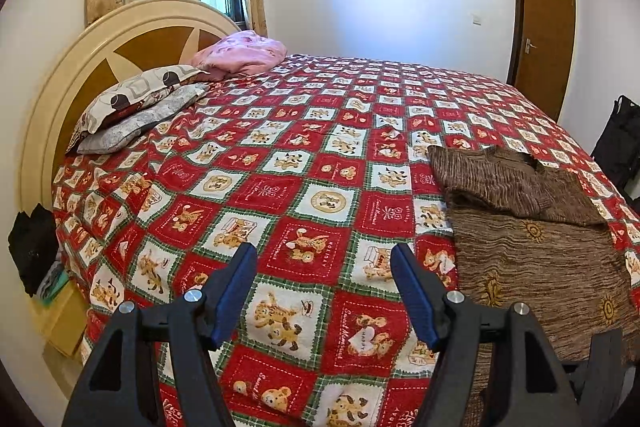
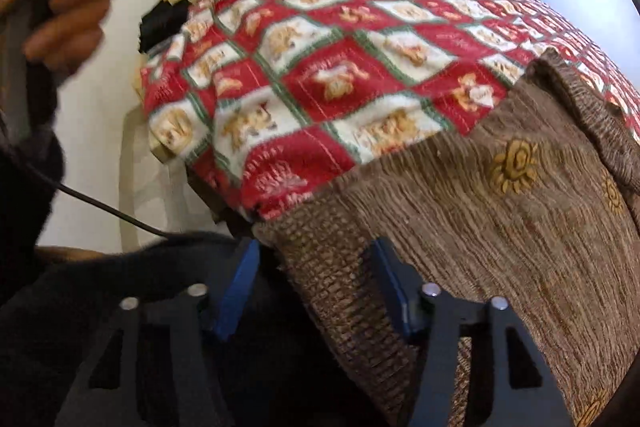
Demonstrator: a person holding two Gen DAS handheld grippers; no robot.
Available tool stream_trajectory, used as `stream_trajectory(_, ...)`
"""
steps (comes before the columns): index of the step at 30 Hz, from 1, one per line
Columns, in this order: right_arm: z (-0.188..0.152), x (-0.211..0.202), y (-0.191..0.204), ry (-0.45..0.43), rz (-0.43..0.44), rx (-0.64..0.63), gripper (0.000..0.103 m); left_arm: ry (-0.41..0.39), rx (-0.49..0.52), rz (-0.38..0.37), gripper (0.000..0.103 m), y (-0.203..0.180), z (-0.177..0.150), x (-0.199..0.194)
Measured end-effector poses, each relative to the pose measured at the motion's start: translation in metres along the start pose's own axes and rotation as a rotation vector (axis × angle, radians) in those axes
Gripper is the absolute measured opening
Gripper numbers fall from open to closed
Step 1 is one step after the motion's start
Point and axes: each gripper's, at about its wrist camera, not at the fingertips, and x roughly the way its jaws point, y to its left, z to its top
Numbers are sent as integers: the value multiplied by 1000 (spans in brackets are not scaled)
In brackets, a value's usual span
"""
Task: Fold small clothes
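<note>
Left wrist view: the left gripper [image 1: 323,285] is hovering wide open and empty over the checked bedspread [image 1: 280,187], with the brown sweater [image 1: 532,239] lying on the bed to its right.

Right wrist view: the right gripper [image 2: 312,287] is gaping around the sweater's ribbed hem [image 2: 340,291] at the bed edge, not clamping it; the picture is blurred.

Brown knit sweater [image 1: 532,251], streaky weave with yellow sun motifs, lies flat on the bed near its foot-side edge. Top part is folded over: a sleeve lies across the chest. Ribbed hem [image 2: 344,287] hangs over the bed edge, in the gap between the right tool's spread fingers; contact can't be confirmed, right view is blurred.
</note>
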Motion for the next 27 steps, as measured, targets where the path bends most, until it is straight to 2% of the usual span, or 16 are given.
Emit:
stream_trajectory(1,-2,0,1,0,-20,-15,56,-2,6,5,70,0,0,1)
stream_trajectory(3,-4,-3,2,-1,-54,-32,41,-1,19,26,70,0,-2,4)
stream_trajectory(5,-4,-11,-7,-4,-5,12,8,10,18,19,70,0,-4,8)
stream_trajectory(7,-4,-23,-24,-25,56,92,9,18,26,-12,70,-3,-7,12)
stream_trajectory(10,-7,-52,-57,-107,158,225,9,14,62,-66,70,-14,-12,17)
stream_trajectory(12,-11,-71,-90,-174,226,340,9,15,126,-113,70,-31,-16,22)
stream_trajectory(15,-16,-85,-131,-235,268,463,9,-18,259,-191,70,-61,-19,26)
stream_trajectory(19,-21,-83,-168,-234,308,574,9,-50,510,-335,70,-108,-24,34)
stream_trajectory(20,-22,-84,-171,-232,307,580,9,-64,610,-372,70,-125,-27,38)
stream_trajectory(24,-23,-83,-189,-227,352,614,9,-81,870,-465,70,-169,-38,55)
stream_trajectory(27,-26,-85,-196,-227,379,615,9,-86,995,-539,70,-192,-43,67)
